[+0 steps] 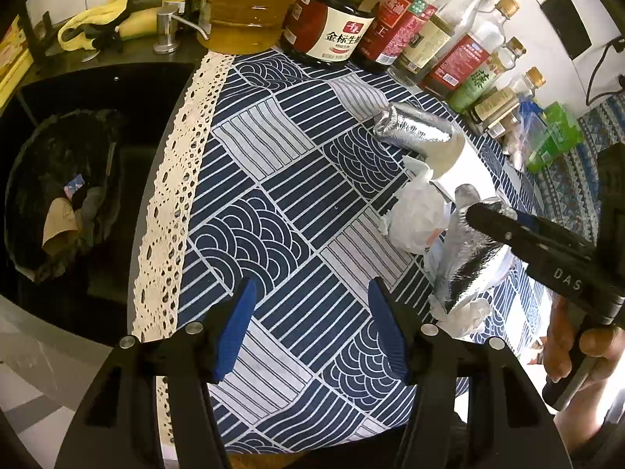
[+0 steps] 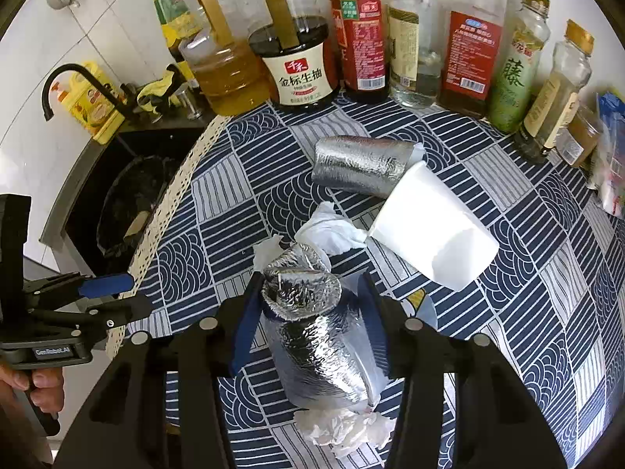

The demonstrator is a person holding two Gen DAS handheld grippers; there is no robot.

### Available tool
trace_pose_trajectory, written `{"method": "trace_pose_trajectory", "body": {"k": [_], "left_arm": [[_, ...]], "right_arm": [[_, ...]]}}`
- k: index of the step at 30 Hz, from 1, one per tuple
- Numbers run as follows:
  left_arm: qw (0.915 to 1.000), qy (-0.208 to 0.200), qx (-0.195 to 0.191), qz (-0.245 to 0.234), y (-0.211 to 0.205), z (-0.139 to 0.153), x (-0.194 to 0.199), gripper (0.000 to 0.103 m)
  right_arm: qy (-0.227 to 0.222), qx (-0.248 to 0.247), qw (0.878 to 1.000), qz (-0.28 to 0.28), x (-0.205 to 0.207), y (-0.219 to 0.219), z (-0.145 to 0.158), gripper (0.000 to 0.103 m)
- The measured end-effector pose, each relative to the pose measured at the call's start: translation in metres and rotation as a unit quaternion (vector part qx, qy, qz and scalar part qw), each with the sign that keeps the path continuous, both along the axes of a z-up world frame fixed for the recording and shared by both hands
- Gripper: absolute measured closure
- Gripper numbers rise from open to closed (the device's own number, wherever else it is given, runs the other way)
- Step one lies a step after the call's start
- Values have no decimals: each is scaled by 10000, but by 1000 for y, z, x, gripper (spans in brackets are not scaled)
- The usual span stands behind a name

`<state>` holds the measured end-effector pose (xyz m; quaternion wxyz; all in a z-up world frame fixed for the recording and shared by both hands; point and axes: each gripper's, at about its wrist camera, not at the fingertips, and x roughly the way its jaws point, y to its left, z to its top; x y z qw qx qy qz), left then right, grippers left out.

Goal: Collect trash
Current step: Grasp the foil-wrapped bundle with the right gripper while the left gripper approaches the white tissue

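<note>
My right gripper (image 2: 308, 293) stands around a crumpled silver foil bag (image 2: 316, 336) on the patterned cloth, its blue pads close on both sides; the grip cannot be told. The bag also shows in the left wrist view (image 1: 468, 258). A second foil roll (image 2: 359, 166), a white paper cup (image 2: 433, 230) on its side and crumpled white tissue (image 2: 332, 230) lie just beyond. More tissue (image 2: 347, 430) lies under the bag. My left gripper (image 1: 308, 293) is open and empty over the cloth, left of the trash.
A black-lined trash bin (image 1: 58, 191) with scraps inside sits in the dark sink (image 1: 129, 78) to the left. Several sauce and oil bottles (image 2: 297, 62) line the back of the table. A lace cloth edge (image 1: 172, 203) borders the sink.
</note>
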<state>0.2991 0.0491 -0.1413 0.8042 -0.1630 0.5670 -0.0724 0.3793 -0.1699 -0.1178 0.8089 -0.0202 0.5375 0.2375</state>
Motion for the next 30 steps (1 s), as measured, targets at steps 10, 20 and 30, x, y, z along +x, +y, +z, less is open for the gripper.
{"method": "trace_pose_trajectory", "body": {"k": [10, 20, 30], "left_arm": [[9981, 5, -3, -609, -11, 2, 21, 45], [9896, 142, 87, -1430, -48, -9, 61, 45], [9788, 246, 317, -2009, -92, -27, 94, 45]], "right_arm": [[127, 741, 9959, -511, -11, -27, 23, 58], [150, 1444, 9804, -1330, -27, -77, 50, 58], [-43, 1542, 9662, -2067, -54, -127, 62, 58]]}}
